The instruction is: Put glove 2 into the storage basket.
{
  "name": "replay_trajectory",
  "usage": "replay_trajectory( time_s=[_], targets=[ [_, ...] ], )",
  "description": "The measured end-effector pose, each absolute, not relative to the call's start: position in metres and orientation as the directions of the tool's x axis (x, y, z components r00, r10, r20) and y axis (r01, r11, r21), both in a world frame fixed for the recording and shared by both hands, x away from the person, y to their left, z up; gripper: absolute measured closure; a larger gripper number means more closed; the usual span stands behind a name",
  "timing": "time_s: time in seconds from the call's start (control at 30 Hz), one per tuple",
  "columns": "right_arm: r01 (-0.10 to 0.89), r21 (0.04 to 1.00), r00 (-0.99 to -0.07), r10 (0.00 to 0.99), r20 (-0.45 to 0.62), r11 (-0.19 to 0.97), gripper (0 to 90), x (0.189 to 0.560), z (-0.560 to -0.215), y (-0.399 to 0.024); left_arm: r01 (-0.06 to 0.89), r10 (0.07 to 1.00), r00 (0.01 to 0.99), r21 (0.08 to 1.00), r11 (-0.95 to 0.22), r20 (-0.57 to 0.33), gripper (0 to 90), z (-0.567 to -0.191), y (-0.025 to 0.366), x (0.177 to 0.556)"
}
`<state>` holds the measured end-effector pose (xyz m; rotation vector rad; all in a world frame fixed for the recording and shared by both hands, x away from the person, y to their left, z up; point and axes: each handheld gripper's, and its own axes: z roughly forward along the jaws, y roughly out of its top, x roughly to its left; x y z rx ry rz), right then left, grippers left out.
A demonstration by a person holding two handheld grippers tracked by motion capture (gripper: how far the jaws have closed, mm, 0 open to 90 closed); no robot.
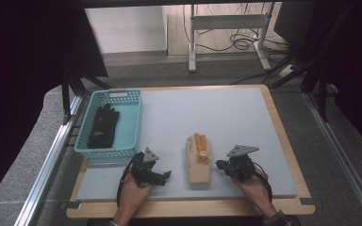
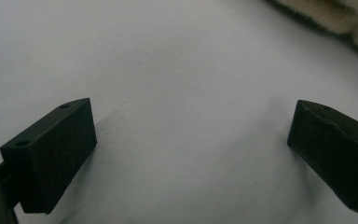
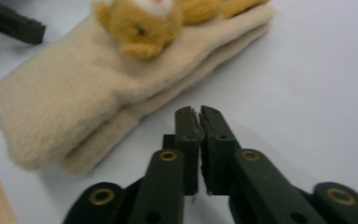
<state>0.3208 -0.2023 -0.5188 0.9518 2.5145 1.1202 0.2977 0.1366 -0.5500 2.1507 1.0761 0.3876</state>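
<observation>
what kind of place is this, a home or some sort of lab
Probably a lab or recording workspace: a grey work mat on a framed bench, hand-held grippers, loose cables on the floor, and sorting props, a teal basket and a beige mitten.

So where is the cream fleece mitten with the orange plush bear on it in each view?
High view: cream fleece mitten lies low and centre on the grey mat, between the two grippers.
Left gripper view: its edge shows in the top right corner.
Right gripper view: it fills the upper left, beyond the shut jaws.
Shared landmark: the grey mat.
</observation>
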Motion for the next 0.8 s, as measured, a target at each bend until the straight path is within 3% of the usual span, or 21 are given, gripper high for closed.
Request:
replay_trajectory(
  time_s=[0.8],
  targets=[
    [0.427,0.731,-0.826,0.559,0.075,0.533,88.3,0.311,-0.531,-0.184,0.57,0.8,0.599,0.718,-0.4,-0.03,3.7,-0.549,0.137,0.294]
  ],
)
